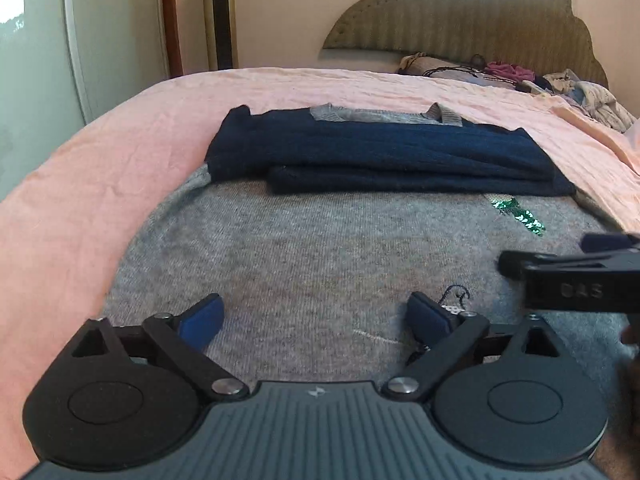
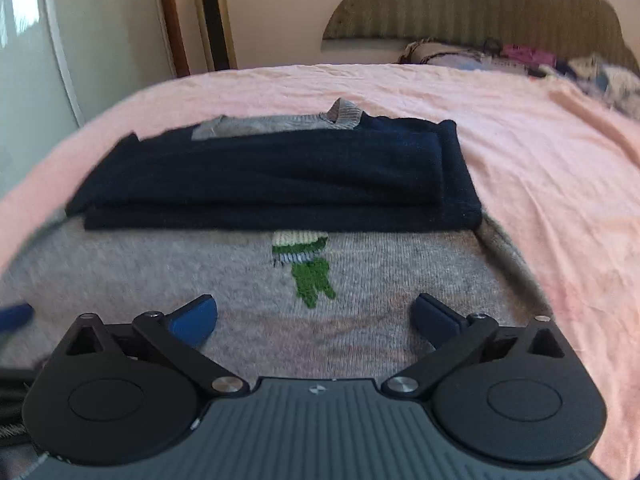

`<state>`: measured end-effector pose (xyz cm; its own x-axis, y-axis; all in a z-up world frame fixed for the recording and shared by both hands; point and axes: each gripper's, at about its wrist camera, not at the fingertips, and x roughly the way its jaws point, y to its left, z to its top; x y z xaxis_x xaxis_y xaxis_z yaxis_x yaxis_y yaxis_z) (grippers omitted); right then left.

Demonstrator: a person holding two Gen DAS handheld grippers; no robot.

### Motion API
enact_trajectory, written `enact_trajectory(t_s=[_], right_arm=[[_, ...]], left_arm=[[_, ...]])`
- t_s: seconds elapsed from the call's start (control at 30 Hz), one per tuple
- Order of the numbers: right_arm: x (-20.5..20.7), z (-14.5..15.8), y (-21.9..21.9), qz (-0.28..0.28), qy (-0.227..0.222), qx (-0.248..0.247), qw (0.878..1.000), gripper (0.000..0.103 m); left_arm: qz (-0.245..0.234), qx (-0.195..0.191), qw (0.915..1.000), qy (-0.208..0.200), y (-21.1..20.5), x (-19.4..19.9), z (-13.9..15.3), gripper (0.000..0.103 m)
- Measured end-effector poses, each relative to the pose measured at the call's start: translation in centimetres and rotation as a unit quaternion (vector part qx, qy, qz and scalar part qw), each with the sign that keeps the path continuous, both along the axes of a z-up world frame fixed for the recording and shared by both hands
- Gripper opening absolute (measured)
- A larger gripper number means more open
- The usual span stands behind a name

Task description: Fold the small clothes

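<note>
A grey knit sweater (image 1: 320, 248) lies flat on the pink bedsheet (image 1: 120, 140). Its navy sleeves (image 1: 380, 156) are folded across the chest near the grey collar (image 1: 444, 114). A green sequin figure (image 2: 312, 276) sits on the grey body. My left gripper (image 1: 316, 320) is open and empty, low over the sweater's lower part. My right gripper (image 2: 316, 320) is open and empty over the same hem area, and also shows at the right edge of the left wrist view (image 1: 560, 268). The sweater (image 2: 360, 332) fills the right wrist view's centre, with the sleeves (image 2: 280, 176) beyond.
A pile of mixed clothes (image 1: 560, 84) lies at the far right by the padded headboard (image 1: 480, 20). A tall tower fan (image 1: 220, 16) and a white door (image 1: 112, 32) stand past the bed's far left edge.
</note>
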<state>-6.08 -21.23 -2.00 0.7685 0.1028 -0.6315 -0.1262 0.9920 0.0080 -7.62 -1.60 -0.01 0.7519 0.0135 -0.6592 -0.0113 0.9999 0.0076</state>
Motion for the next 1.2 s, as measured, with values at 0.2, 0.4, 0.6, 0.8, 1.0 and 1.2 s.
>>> enact_trajectory(t_s=[0.2, 0.4, 0.6, 0.8, 1.0, 1.2], right_arm=[[-5.3, 0.2, -1.4, -0.017, 0.013, 0.015, 1.000, 0.103], [-9.2, 0.3, -2.0, -0.006, 0.001, 0.030, 1.000, 0.103], [-9.0, 0.3, -1.6, -0.007, 0.001, 0.020, 1.000, 0.103], [-9.0, 0.2, -1.6, -0.008, 0.000, 0.022, 1.000, 0.103], [-9.0, 0.3, -1.6, -0.008, 0.000, 0.022, 1.000, 0.103], [-9.0, 0.3, -1.6, -0.008, -0.001, 0.025, 1.000, 0.103]], left_arm=[[0.018, 0.009, 0.9998, 0.008, 0.2, -2.1, 0.2, 0.103], [0.021, 0.003, 0.9998, 0.002, 0.9, -3.9, 0.1, 0.103], [0.023, 0.007, 0.9997, 0.001, 0.7, -3.6, 0.0, 0.103], [0.023, 0.007, 0.9997, 0.001, 0.7, -3.6, 0.0, 0.103], [0.023, 0.008, 0.9997, 0.001, 0.7, -3.6, 0.0, 0.103], [0.022, 0.007, 0.9997, 0.001, 0.7, -3.6, 0.0, 0.103]])
